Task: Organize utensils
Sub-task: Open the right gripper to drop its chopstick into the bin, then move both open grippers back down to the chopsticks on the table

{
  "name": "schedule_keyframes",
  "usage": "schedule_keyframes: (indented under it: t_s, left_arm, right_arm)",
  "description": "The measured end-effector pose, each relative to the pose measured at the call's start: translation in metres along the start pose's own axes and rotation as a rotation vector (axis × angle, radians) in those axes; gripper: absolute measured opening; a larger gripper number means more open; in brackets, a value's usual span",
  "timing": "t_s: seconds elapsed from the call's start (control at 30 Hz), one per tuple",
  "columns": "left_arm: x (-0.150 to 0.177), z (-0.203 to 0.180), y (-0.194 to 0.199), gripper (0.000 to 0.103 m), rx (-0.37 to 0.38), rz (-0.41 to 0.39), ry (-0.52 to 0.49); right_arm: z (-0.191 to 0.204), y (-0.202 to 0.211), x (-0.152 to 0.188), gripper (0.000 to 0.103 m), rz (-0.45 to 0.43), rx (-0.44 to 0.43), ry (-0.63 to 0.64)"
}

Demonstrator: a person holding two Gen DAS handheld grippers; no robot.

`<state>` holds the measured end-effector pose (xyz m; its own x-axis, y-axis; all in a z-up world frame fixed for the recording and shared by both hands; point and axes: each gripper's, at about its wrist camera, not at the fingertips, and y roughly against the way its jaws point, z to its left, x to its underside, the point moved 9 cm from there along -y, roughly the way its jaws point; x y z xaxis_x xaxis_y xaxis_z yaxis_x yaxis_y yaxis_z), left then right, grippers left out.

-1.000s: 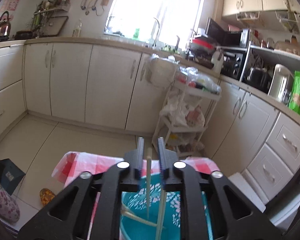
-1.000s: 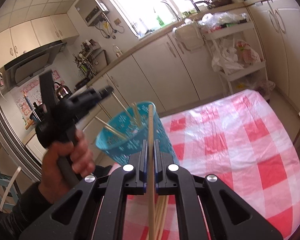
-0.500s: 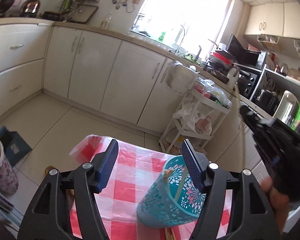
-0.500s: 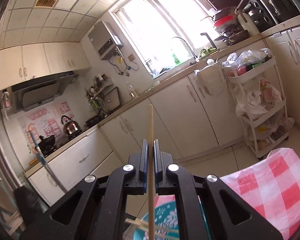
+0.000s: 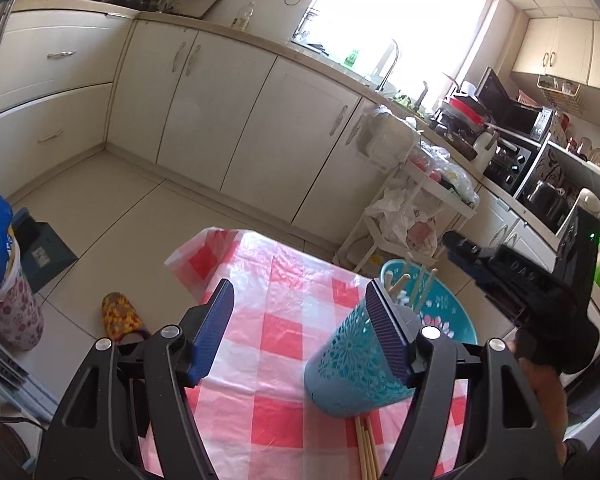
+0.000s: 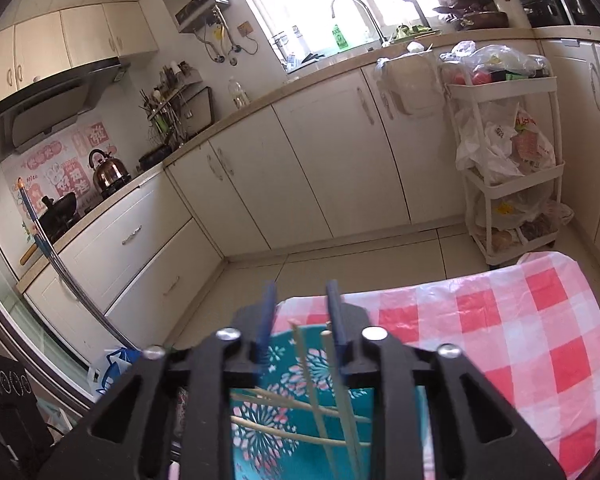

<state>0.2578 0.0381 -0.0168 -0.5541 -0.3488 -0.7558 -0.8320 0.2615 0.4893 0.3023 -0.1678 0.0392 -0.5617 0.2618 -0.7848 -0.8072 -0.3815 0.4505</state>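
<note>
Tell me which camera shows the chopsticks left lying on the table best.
The left wrist view: loose chopsticks lie on the checked tablecloth, just below the teal holder. The right wrist view shows none of them, only chopsticks inside the holder.

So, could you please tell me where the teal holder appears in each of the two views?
Left wrist: teal holder, lower right, partly behind the left gripper's right finger, tilted on the checked cloth.
Right wrist: bottom centre, just below the opening right gripper, chopsticks inside.
Shared landmark: white cart.
</note>
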Motion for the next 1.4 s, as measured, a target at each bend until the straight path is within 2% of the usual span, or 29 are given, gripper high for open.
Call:
schedule_keyframes:
  t_s: [0.17, 0.27, 0.37, 0.53, 0.63, 0.9, 1.17, 1.4]
  left_arm:
    - [0.022, -0.008, 0.011, 0.074, -0.035, 0.025, -0.07]
    - [0.039, -0.012, 0.017, 0.078, -0.056, 0.05, -0.101]
    - [0.062, -0.018, 0.018, 0.079, -0.06, 0.101, -0.136]
    - [0.104, -0.022, 0.016, 0.079, -0.078, 0.197, -0.177]
    - [0.124, -0.023, 0.016, 0.079, -0.09, 0.233, -0.199]
    - [0.158, -0.026, 0.005, 0.079, -0.107, 0.307, -0.264]
    - [0.18, -0.043, -0.014, 0.079, -0.106, 0.364, -0.321]
    - [0.202, -0.06, -0.032, 0.079, -0.113, 0.428, -0.389]
  right_arm:
    - [-0.016, 0.055, 0.009, 0.037, -0.069, 0.006, -0.028]
    - [-0.032, 0.091, 0.04, 0.037, -0.071, 0.052, -0.029]
    - [-0.038, 0.1, 0.094, 0.035, 0.051, 0.093, 0.032]
    - [-0.039, 0.089, 0.183, 0.021, 0.258, 0.113, 0.13]
    - [-0.037, 0.076, 0.207, 0.02, 0.316, 0.126, 0.173]
    - [-0.047, 0.054, 0.236, 0.017, 0.394, 0.188, 0.237]
    - [-0.077, 0.074, 0.237, 0.017, 0.363, 0.242, 0.202]
    - [-0.088, 0.087, 0.24, 0.017, 0.327, 0.202, 0.157]
